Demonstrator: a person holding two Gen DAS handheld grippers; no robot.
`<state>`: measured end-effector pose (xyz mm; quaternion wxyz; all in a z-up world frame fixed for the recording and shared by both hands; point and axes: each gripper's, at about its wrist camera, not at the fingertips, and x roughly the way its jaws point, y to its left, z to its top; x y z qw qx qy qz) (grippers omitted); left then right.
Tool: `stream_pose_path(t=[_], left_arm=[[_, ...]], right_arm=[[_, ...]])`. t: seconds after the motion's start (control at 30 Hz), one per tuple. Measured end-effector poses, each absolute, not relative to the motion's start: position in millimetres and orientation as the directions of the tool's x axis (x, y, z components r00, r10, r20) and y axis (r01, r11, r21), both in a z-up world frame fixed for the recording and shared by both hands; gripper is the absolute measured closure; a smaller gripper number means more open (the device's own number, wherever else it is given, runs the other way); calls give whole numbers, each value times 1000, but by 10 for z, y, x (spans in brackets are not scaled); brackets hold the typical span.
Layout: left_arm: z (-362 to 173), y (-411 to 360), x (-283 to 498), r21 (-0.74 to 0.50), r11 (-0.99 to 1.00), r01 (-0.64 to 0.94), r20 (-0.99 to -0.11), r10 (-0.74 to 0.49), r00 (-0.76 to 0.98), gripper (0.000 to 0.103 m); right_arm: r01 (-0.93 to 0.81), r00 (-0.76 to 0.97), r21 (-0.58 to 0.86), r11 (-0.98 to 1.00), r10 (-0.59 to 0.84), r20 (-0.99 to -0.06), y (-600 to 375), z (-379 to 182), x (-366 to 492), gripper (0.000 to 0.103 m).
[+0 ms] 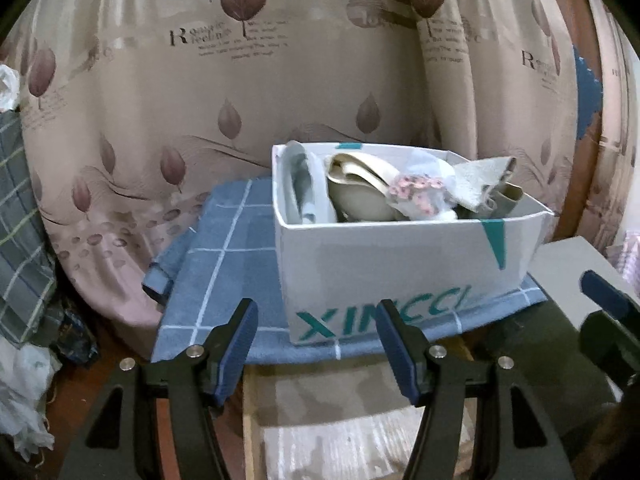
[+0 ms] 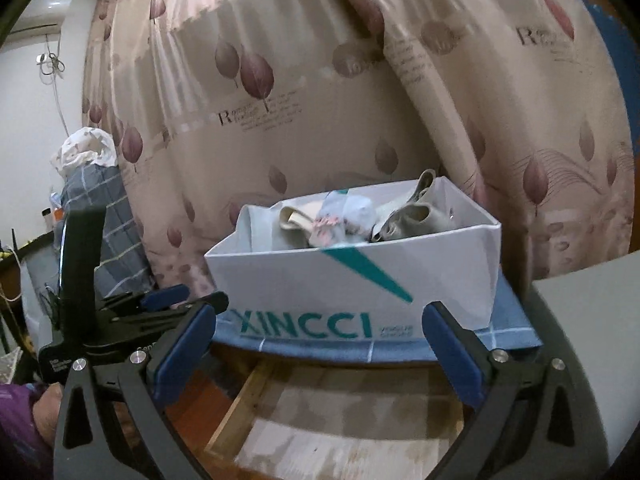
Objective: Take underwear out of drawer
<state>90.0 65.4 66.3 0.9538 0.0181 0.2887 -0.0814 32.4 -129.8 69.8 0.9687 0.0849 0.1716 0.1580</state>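
Observation:
A white cardboard box (image 1: 384,264) marked XINCCI stands on a blue checked cloth (image 1: 224,256); it also shows in the right wrist view (image 2: 352,280). It holds several pieces of underwear (image 1: 372,192), cream, grey and one with pink flowers (image 2: 332,224). My left gripper (image 1: 316,320) is open and empty, just in front of the box's near wall. My right gripper (image 2: 320,332) is open and empty, also in front of the box. An open wooden drawer (image 2: 320,420) with a bare bottom lies below both grippers.
A leaf-printed curtain (image 1: 280,80) hangs right behind the box. A checked bundle (image 1: 20,216) and white bags are at the left. A grey flat surface (image 2: 592,320) is at the right. The left gripper's body (image 2: 100,312) shows at the left of the right wrist view.

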Motion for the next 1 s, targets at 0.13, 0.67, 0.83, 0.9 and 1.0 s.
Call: stream_pose_path(t=[0.13, 0.67, 0.83, 0.9, 1.0], left_arm=[[635, 613, 823, 5, 985, 174, -572, -140, 808, 40], [590, 553, 469, 36, 984, 175, -542, -128, 830, 40], [592, 546, 439, 51, 985, 167, -531, -115, 839, 40], [594, 536, 434, 62, 985, 159, -525, -104, 845, 40], [616, 540, 403, 60, 986, 158, -507, -106, 855, 40]], right_arm=[[-277, 886, 183, 943, 324, -331, -1219, 700, 303, 0], [-234, 899, 158, 959, 275, -340, -1249, 625, 97, 0], [-208, 896, 198, 958, 267, -355, -1341, 594, 129, 0], [-208, 894, 186, 960, 264, -362, -1320, 585, 132, 0], [-222, 893, 160, 962, 266, -363, -1257, 587, 105, 0]])
